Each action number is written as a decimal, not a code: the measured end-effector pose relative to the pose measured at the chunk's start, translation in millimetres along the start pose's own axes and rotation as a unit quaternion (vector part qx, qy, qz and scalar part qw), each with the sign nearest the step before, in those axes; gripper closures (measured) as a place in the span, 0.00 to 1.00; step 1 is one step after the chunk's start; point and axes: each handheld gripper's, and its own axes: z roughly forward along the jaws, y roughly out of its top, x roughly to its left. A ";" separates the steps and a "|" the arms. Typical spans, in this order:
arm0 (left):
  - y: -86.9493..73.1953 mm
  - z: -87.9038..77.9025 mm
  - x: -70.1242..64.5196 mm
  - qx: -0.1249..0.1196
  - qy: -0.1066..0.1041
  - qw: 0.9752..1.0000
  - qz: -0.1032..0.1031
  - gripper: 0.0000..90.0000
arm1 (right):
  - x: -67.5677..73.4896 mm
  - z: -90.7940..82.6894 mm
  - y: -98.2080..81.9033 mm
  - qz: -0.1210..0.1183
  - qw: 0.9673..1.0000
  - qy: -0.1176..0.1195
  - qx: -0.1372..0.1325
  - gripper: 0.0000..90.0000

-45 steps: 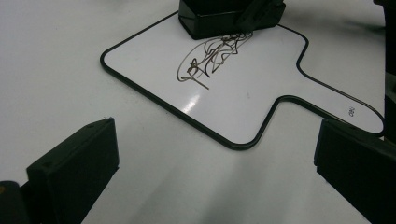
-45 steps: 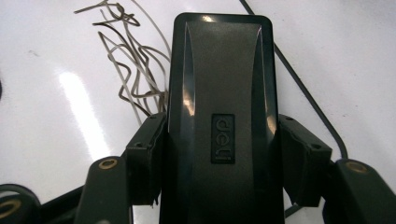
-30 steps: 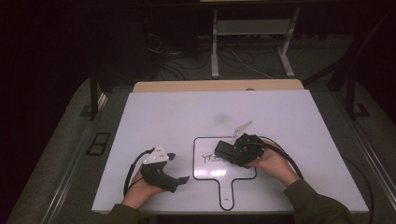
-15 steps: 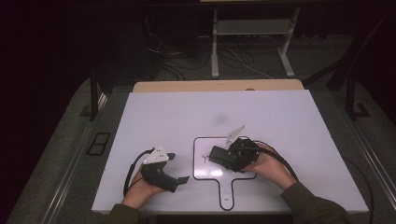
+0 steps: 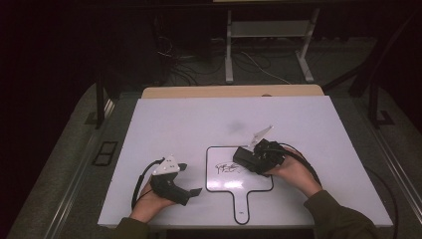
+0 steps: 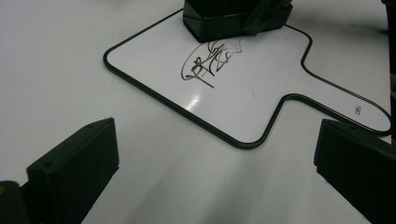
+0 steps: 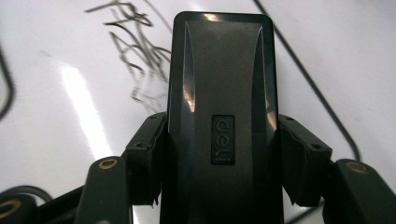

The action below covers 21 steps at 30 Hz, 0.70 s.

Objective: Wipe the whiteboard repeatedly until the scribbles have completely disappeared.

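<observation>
The black eraser [image 5: 246,156] is being slid left across the small whiteboard [image 5: 219,181] onto the scribble [image 5: 226,167] (clenched in the right hand-held gripper [image 5: 256,157]); the left hand-held gripper [image 5: 191,181] is being held open.

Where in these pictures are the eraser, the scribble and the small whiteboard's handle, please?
Eraser [image 7: 219,116]: right gripper view, middle of its black top, held between the jaws.
Scribble [image 6: 205,63]: left gripper view, centre of the ink marks.
Whiteboard handle [image 5: 242,204]: high view, middle of the handle's white face.

Your right gripper [image 7: 219,186] clamps a black rectangular plastic eraser [image 7: 219,93] by its long sides, flat on the glossy white handheld board [image 7: 56,116] beside dark scribbles [image 7: 135,46].
</observation>
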 end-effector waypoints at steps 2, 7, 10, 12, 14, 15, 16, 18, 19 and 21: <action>0.0 0.0 -0.1 0.000 0.000 1.000 0.000 0.00 | -4.8 -1.1 -2.2 0.005 1.000 -0.007 0.001 0.43; 0.0 0.1 -0.1 0.001 0.000 1.000 0.000 0.00 | -14.8 -4.0 -7.3 0.023 1.000 -0.016 0.003 0.43; 0.0 0.2 -0.1 0.001 0.000 1.000 0.000 0.00 | -14.3 -4.0 -7.3 0.024 1.000 -0.015 0.002 0.43; 0.0 0.1 -0.2 0.000 0.000 1.000 0.000 0.00 | -11.9 -3.1 -5.9 0.017 1.000 -0.015 0.005 0.43; 0.1 0.0 -0.2 0.000 0.000 1.000 0.000 0.00 | -8.4 -2.4 -4.2 0.016 1.000 -0.009 0.003 0.42; 0.0 0.0 -0.2 0.000 0.000 1.000 0.000 0.00 | -7.3 -2.3 -3.6 0.016 1.000 -0.004 0.004 0.42; 0.1 -0.1 -0.1 0.000 0.000 1.000 0.000 0.00 | -6.3 -1.9 -3.1 0.015 1.000 -0.004 0.003 0.42; 0.1 -0.1 -0.1 -0.001 0.000 1.000 0.000 0.00 | -4.7 -1.4 -2.6 0.012 1.000 0.001 0.002 0.42; 0.1 -0.1 -0.1 -0.001 0.000 1.000 0.000 0.00 | -4.1 -1.4 -2.3 0.008 1.000 -0.001 0.003 0.42; 0.1 -0.2 0.0 -0.001 0.000 1.000 0.000 0.00 | -2.6 -1.3 -1.8 0.006 1.000 0.005 0.003 0.42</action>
